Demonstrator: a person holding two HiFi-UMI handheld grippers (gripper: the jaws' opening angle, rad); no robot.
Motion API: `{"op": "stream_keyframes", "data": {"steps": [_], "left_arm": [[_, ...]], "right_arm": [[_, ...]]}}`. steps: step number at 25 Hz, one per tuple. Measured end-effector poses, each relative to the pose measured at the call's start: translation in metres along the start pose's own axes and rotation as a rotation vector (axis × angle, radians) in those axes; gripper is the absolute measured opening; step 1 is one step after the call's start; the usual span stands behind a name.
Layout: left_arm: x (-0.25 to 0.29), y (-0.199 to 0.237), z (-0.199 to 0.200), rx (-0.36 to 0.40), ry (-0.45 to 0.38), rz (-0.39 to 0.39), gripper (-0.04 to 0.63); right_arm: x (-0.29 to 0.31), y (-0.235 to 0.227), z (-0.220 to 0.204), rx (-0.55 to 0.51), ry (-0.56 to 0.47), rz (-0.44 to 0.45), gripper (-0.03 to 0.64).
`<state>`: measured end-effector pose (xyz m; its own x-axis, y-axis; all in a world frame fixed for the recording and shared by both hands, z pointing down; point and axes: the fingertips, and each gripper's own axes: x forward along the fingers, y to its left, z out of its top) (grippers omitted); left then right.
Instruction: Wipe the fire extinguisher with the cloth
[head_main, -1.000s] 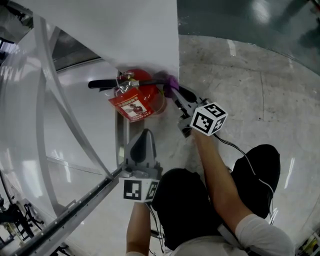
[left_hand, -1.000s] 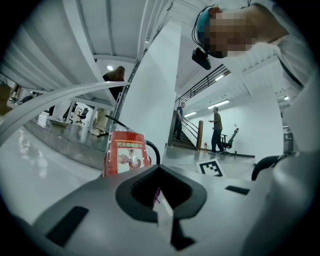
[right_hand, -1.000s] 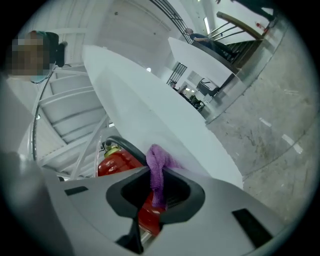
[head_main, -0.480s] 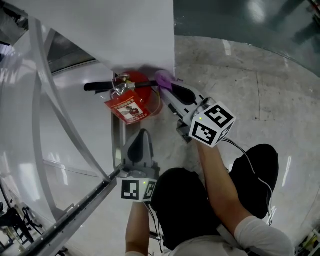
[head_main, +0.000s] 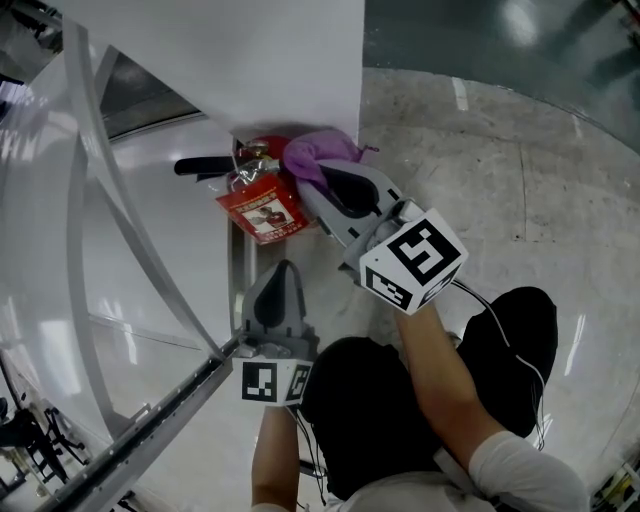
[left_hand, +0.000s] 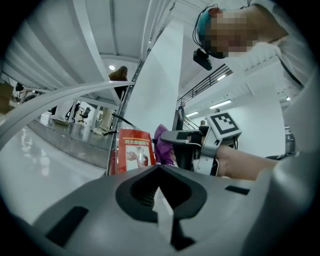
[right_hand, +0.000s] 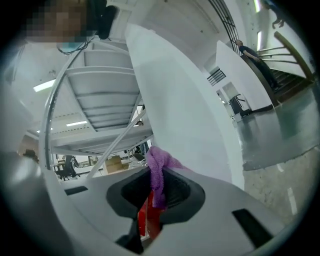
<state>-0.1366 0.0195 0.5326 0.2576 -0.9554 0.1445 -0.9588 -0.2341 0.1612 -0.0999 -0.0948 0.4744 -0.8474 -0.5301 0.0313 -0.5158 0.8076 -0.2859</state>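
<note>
Right gripper (right_hand: 156, 192): jaws pinched on the purple cloth (right_hand: 159, 170), which hangs limp at the top of the red fire extinguisher (head_main: 268, 147), upright on the floor at the foot of a white column (head_main: 280, 60). Left gripper (left_hand: 159, 172): jaws pressed together, empty. Cloth soft and light. Extinguisher probably heavy, rigid and smooth — steady it by the black handle (head_main: 205, 166), not the flimsy tag (head_main: 262, 212).

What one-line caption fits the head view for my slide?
Right gripper holds a purple cloth against the red fire extinguisher; left gripper, shut and empty, hangs apart.
</note>
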Motion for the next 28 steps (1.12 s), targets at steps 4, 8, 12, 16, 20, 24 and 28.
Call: {"op": "stream_keyframes", "data": {"steps": [4,8,12,16,20,24,28], "left_arm": [[-0.001,0.001,-0.003,0.001,0.003,0.002,0.005],[-0.003,-0.002,-0.008,0.006,0.020,-0.002,0.005],[-0.003,-0.003,-0.010,0.016,0.029,-0.005,0.005],[-0.002,-0.007,-0.008,0.035,0.021,-0.011,0.005],[0.000,-0.008,-0.008,0.037,0.007,0.001,0.005],[0.001,-0.010,-0.009,0.027,0.008,-0.004,0.005],[-0.001,-0.011,-0.009,0.037,0.011,-0.013,0.005]], "right_arm": [[0.007,0.022,-0.004,-0.045,0.015,0.090,0.058],[0.007,0.038,-0.014,-0.045,0.038,0.197,0.058],[-0.013,0.033,-0.007,0.005,-0.018,0.278,0.058],[-0.059,-0.018,0.022,0.084,-0.132,0.189,0.058],[-0.086,-0.074,0.013,0.023,-0.076,-0.014,0.058],[-0.082,-0.109,-0.053,0.130,0.009,-0.124,0.058],[-0.068,-0.119,-0.132,0.211,0.137,-0.177,0.058]]}}
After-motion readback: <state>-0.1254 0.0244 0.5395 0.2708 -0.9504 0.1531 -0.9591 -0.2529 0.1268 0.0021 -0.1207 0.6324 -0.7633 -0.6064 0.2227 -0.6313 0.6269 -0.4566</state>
